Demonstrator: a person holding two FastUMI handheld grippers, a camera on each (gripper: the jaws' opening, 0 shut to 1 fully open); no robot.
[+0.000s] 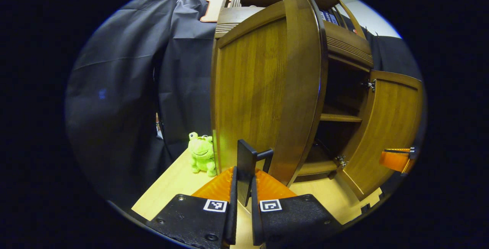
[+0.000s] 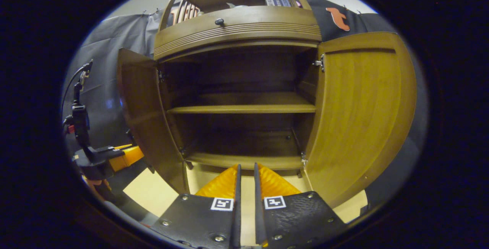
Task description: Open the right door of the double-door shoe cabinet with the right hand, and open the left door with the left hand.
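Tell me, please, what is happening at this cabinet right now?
A person is opening the shoe cabinet with two handheld tools. Both doors stand open: the left tool is shut on the left door's handle, while the right tool hangs shut and empty before the bare shelves, clear of the right door.

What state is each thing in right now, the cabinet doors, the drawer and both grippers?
left door: swung open
right door: swung open
drawer: closed
left gripper: fingers shut on the left door's handle
right gripper: fingers nearly together, holding nothing
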